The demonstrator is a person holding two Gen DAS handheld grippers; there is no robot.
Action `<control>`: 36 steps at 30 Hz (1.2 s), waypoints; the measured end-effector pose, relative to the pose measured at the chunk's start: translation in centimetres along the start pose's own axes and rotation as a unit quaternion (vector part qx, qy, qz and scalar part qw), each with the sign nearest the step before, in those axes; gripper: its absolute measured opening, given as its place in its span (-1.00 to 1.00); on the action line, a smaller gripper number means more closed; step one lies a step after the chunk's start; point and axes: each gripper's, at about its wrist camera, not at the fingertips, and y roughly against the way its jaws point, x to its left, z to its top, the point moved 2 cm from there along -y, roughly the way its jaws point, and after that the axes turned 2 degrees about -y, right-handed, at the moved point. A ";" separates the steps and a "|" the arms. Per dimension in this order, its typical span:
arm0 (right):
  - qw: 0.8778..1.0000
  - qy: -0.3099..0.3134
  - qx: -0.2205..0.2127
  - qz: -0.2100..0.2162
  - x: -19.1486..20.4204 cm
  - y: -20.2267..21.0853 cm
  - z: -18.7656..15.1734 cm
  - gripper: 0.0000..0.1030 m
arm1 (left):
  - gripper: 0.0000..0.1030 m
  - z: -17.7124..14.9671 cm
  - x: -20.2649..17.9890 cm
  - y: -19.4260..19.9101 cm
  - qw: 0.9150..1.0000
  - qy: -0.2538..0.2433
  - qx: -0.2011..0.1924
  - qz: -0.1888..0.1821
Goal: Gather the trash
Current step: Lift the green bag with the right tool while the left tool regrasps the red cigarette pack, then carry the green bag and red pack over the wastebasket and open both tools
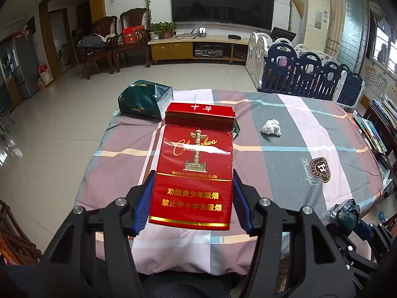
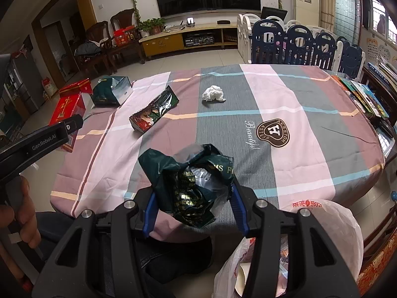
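While left gripper (image 1: 191, 206) clamps red carton (image 1: 196, 166), right gripper (image 2: 194, 208) clamps green wrapper (image 2: 193, 186).

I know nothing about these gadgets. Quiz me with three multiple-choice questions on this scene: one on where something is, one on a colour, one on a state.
1. Where is the crumpled white tissue?
A. On the tablecloth
B. In the white plastic bag
C. On the floor

2. What colour is the cigarette carton?
A. Blue
B. Red
C. White

3. The right gripper is:
A. Empty
B. Out of sight
C. Holding a crumpled dark green wrapper

Answers: 1 A, it lies on the cloth's grey stripe. 2 B, red with gold print. 3 C, the blue pads squeeze it.
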 end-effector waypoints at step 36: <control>0.964 -0.128 0.200 -0.122 -17.2 1.8 -14.8 0.26 | 0.13 -4.8 -13.5 2.7 0.979 -0.183 -0.009 -0.093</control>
